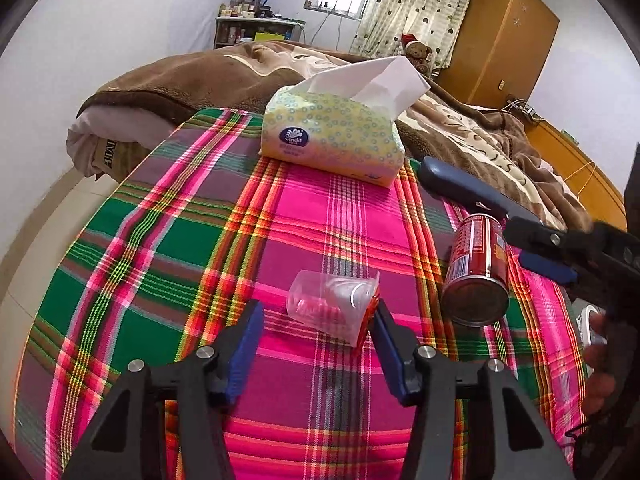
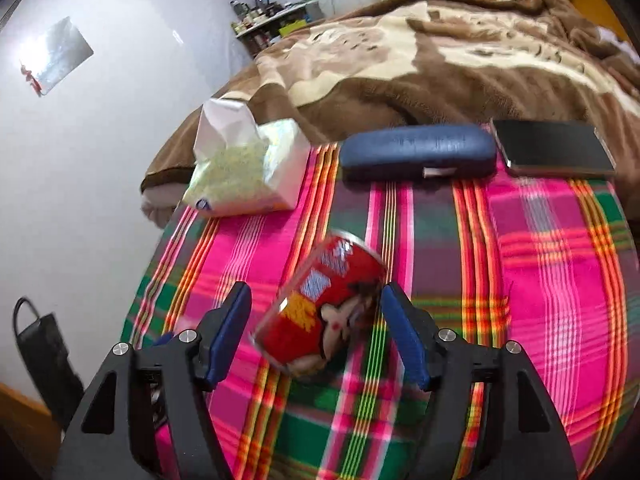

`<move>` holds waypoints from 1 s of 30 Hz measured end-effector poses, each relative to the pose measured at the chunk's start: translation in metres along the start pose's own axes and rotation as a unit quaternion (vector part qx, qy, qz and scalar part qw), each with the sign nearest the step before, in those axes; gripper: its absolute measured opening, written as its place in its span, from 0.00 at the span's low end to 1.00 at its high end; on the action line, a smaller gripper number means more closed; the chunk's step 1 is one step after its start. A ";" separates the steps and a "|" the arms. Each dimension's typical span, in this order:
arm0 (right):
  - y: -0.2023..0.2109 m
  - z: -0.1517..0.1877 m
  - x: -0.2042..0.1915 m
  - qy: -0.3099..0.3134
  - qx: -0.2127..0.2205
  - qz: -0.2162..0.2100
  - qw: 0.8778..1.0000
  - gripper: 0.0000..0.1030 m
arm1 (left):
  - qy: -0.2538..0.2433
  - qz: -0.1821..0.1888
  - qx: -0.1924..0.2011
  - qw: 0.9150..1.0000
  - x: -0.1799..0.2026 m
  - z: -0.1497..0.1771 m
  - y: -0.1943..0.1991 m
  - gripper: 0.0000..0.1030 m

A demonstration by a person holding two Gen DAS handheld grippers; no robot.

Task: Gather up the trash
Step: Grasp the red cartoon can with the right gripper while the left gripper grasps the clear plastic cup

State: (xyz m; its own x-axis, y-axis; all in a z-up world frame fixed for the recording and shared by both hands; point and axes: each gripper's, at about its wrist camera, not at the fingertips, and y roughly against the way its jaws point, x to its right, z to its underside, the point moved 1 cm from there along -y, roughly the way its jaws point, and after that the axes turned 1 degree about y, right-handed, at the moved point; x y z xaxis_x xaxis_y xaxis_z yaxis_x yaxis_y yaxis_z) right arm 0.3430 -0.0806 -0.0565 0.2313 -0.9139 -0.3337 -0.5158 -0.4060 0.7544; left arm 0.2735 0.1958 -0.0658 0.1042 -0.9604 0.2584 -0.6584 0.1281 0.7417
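A crushed clear plastic cup [image 1: 332, 304] lies on its side on the plaid cloth [image 1: 180, 248]. My left gripper [image 1: 316, 320] is open, its blue pads on either side of the cup's near end, the right pad close to its rim. A red drink can [image 1: 478, 272] lies tilted to the cup's right. In the right wrist view the can [image 2: 324, 312] is blurred and sits between the open fingers of my right gripper [image 2: 314, 308], nearer the right pad. The right gripper [image 1: 548, 248] also shows beside the can in the left wrist view.
A tissue pack [image 1: 332, 136] sits at the far side of the cloth. A dark blue glasses case [image 2: 416, 152] and a black phone [image 2: 554, 148] lie at the far right. A brown blanket [image 2: 440, 52] covers the bed behind. A black bag [image 2: 44, 356] stands on the floor at left.
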 end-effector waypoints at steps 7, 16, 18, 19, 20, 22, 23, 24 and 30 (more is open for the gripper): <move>-0.020 -0.004 -0.001 -0.025 -0.021 0.052 0.998 0.67 | 0.006 -0.004 0.001 1.000 -0.006 -0.002 0.000 0.53; -0.032 0.006 -0.006 0.012 -0.047 0.069 0.996 0.67 | 0.005 -0.006 0.001 1.000 -0.006 -0.002 -0.003 0.53; -0.033 0.010 -0.008 0.027 -0.052 0.072 0.996 0.67 | 0.002 -0.005 0.001 1.000 -0.004 -0.002 -0.004 0.53; -0.033 0.011 -0.008 0.033 -0.056 0.073 0.995 0.67 | 0.001 -0.004 0.000 1.000 -0.003 -0.002 -0.004 0.53; -0.034 0.012 -0.008 0.040 -0.057 0.077 0.995 0.67 | -0.001 -0.004 0.000 1.000 -0.001 -0.001 -0.004 0.53; -0.030 0.015 -0.007 0.050 -0.048 0.089 0.994 0.65 | -0.003 -0.002 -0.001 1.000 0.000 0.000 -0.004 0.46; -0.027 0.016 -0.007 0.058 -0.042 0.093 0.993 0.59 | -0.004 -0.002 -0.002 1.000 0.001 0.001 -0.004 0.45; -0.025 0.017 -0.007 0.067 -0.040 0.099 0.992 0.55 | -0.005 -0.003 -0.002 1.000 0.002 0.001 -0.004 0.45; -0.016 0.021 0.001 0.066 -0.034 0.099 0.992 0.52 | -0.007 -0.001 -0.002 1.000 0.004 0.002 -0.003 0.39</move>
State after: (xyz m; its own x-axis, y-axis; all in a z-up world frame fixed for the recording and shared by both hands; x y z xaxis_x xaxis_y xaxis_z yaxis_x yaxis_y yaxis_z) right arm 0.3347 -0.0753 -0.0809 0.2386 -0.9658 -0.1013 -0.5057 -0.2126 0.8361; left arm 0.2744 0.1907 -0.0683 0.0948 -0.9638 0.2491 -0.6550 0.1280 0.7447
